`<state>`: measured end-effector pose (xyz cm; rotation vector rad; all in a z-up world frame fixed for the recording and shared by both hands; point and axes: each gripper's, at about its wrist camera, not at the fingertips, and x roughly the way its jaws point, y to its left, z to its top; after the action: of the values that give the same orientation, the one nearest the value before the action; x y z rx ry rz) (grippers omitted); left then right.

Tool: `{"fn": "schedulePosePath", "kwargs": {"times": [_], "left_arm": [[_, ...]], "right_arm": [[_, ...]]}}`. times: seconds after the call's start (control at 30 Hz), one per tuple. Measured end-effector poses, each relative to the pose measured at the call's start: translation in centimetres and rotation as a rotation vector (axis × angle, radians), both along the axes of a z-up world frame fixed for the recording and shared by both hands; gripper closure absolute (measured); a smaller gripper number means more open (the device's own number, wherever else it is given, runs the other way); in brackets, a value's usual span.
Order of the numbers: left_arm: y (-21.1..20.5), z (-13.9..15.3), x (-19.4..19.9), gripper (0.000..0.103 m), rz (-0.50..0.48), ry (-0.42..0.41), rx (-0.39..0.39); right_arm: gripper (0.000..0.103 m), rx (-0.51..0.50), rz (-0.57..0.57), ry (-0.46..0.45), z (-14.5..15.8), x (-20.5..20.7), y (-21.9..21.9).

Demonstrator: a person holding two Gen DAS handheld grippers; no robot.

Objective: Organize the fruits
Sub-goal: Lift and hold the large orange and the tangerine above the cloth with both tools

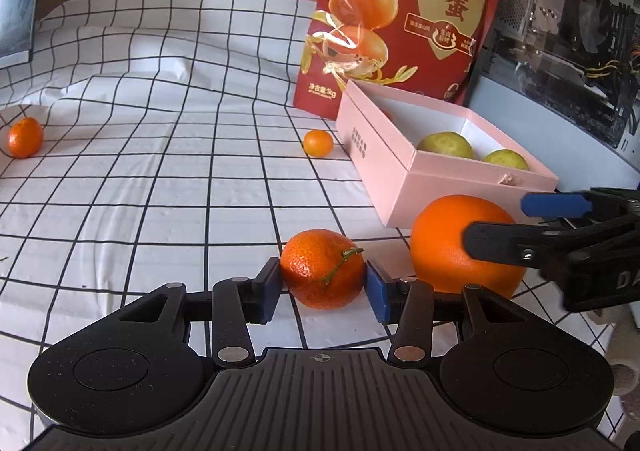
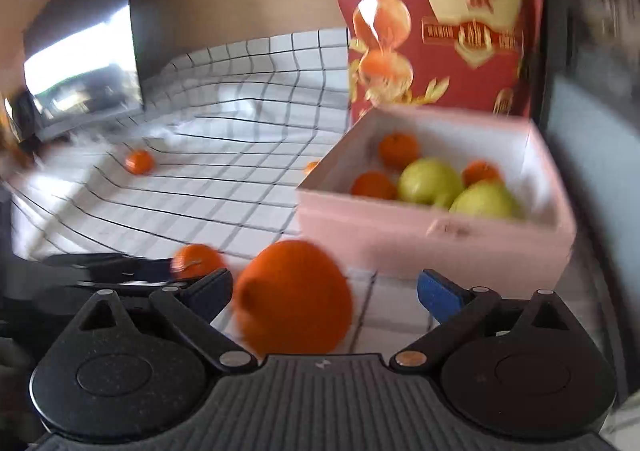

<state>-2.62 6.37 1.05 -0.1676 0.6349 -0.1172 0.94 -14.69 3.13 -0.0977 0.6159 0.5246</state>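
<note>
A stemmed mandarin (image 1: 322,269) rests on the checked cloth, and my left gripper (image 1: 323,280) is shut on it, a blue pad pressing each side. Just right of it sits a large orange (image 1: 448,247) in front of the pink box (image 1: 380,171). My right gripper (image 1: 500,221) reaches in from the right and straddles this orange. In the blurred right wrist view the large orange (image 2: 292,299) lies between the jaws of my right gripper (image 2: 326,283). The left finger touches it, while the right pad (image 2: 440,297) stands clear, so the gripper is open. The pink box (image 2: 400,243) holds two green fruits (image 2: 430,179) and three small mandarins (image 2: 398,149).
Two loose mandarins lie on the cloth, one far left (image 1: 25,137) and one beside the box (image 1: 318,143). A tall red bag (image 1: 400,11) stands behind the box. A computer case (image 1: 560,31) fills the right side. A dark screen (image 2: 80,63) stands at the far left.
</note>
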Motion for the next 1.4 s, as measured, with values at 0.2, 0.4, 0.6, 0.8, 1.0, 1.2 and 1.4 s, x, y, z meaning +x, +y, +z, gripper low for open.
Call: {"fn": "schedulePosePath", "kwargs": {"times": [0.2, 0.4, 0.6, 0.8, 1.0, 1.2, 1.4], "left_arm": [[0.2, 0.0, 0.0, 0.053, 0.0, 0.001, -0.004], [0.0, 0.0, 0.1, 0.053, 0.0, 0.002, 0.009], [-0.4, 0.0, 0.1, 0.052, -0.005, 0.004, 0.04], [-0.2, 0.0, 0.1, 0.052, -0.005, 0.004, 0.03], [0.0, 0.0, 0.1, 0.053, -0.004, 0.003, 0.012], [0.2, 0.0, 0.1, 0.053, -0.002, 0.003, -0.006], [0.2, 0.1, 0.0, 0.053, -0.001, 0.003, -0.006]], "right_arm": [[0.003, -0.042, 0.013, -0.045, 0.1, -0.5, -0.2], [0.003, 0.012, -0.063, -0.019, 0.4, -2.3, -5.6], [0.003, -0.077, -0.156, -0.103, 0.3, -3.8, -8.0], [0.003, -0.029, -0.047, -0.037, -0.8, -3.5, -6.4], [0.0, -0.125, -0.13, -0.066, -2.6, -1.7, -3.9], [0.001, -0.1, -0.19, 0.002, -2.9, 0.9, -4.3], [0.004, -0.02, -0.217, 0.116, -3.5, 2.7, -6.0]]}}
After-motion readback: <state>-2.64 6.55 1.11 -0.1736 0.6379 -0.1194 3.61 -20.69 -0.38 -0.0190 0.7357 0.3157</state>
